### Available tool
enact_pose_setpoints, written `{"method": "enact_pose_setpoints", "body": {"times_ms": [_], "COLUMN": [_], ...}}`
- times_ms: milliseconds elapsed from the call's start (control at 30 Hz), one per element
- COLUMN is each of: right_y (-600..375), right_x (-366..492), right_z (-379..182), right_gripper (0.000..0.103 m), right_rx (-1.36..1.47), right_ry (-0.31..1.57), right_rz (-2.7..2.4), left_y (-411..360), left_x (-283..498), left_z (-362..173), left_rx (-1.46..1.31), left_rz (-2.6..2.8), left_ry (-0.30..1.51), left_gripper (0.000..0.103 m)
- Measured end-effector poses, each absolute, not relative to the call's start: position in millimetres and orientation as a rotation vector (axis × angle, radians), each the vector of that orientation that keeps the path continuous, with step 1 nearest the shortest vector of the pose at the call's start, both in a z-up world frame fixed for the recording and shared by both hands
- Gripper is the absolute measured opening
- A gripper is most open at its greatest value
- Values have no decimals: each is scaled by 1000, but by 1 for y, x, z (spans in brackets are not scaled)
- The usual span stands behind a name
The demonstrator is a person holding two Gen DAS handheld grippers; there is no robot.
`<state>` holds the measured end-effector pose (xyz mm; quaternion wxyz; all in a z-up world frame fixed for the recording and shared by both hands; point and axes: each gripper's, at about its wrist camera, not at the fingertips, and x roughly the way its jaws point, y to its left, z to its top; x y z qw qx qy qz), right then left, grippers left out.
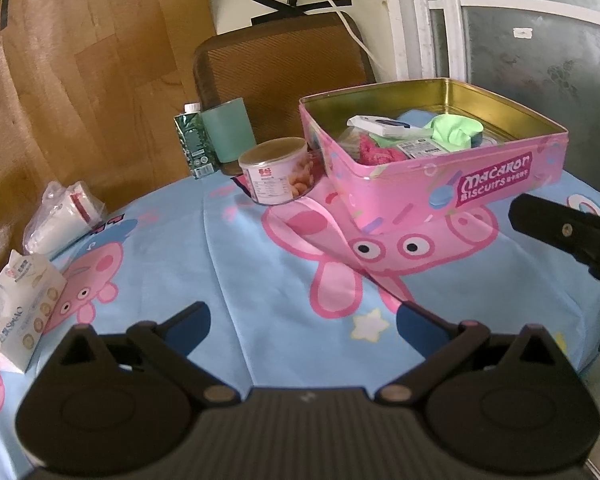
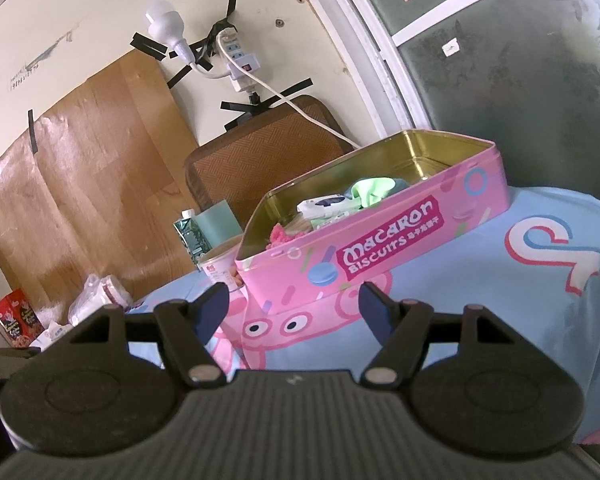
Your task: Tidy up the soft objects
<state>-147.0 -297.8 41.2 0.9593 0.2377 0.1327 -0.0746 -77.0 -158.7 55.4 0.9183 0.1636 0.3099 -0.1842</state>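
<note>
Pink biscuit tin [image 1: 440, 168], lid off, near far edge of tablecloth [image 1: 260, 280]. Inside: green cloth [image 1: 456, 130], pink knitted piece [image 1: 374, 152], white packet [image 1: 384, 126], labelled pouch [image 1: 418, 147]. Round can [image 1: 278, 176] touching tin's left corner; green cup [image 1: 228, 130] and carton [image 1: 192, 140] behind can. Two plastic packs [image 1: 20, 312] [image 1: 66, 210] at left edge. Left gripper [image 1: 302, 326]: fingers spread apart, nothing held, above cloth. Right gripper [image 2: 294, 308]: fingers spread apart, nothing held, just short of tin's front wall.
</note>
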Motion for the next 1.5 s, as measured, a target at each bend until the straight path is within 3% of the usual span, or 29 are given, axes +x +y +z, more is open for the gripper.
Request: {"method": "enact_pose_setpoints", "body": {"times_ms": [1500], "right_y": [-304], "right_x": [-148], "right_z": [34], "right_gripper": [74], "right_rx": [514], "right_ry": [283], "right_rz": [-159], "left_y": [-167], "left_x": [-78], "left_z": [46], "left_rx": [374], "left_rz": [-402], "left_ry": [681], "left_gripper": [103]}}
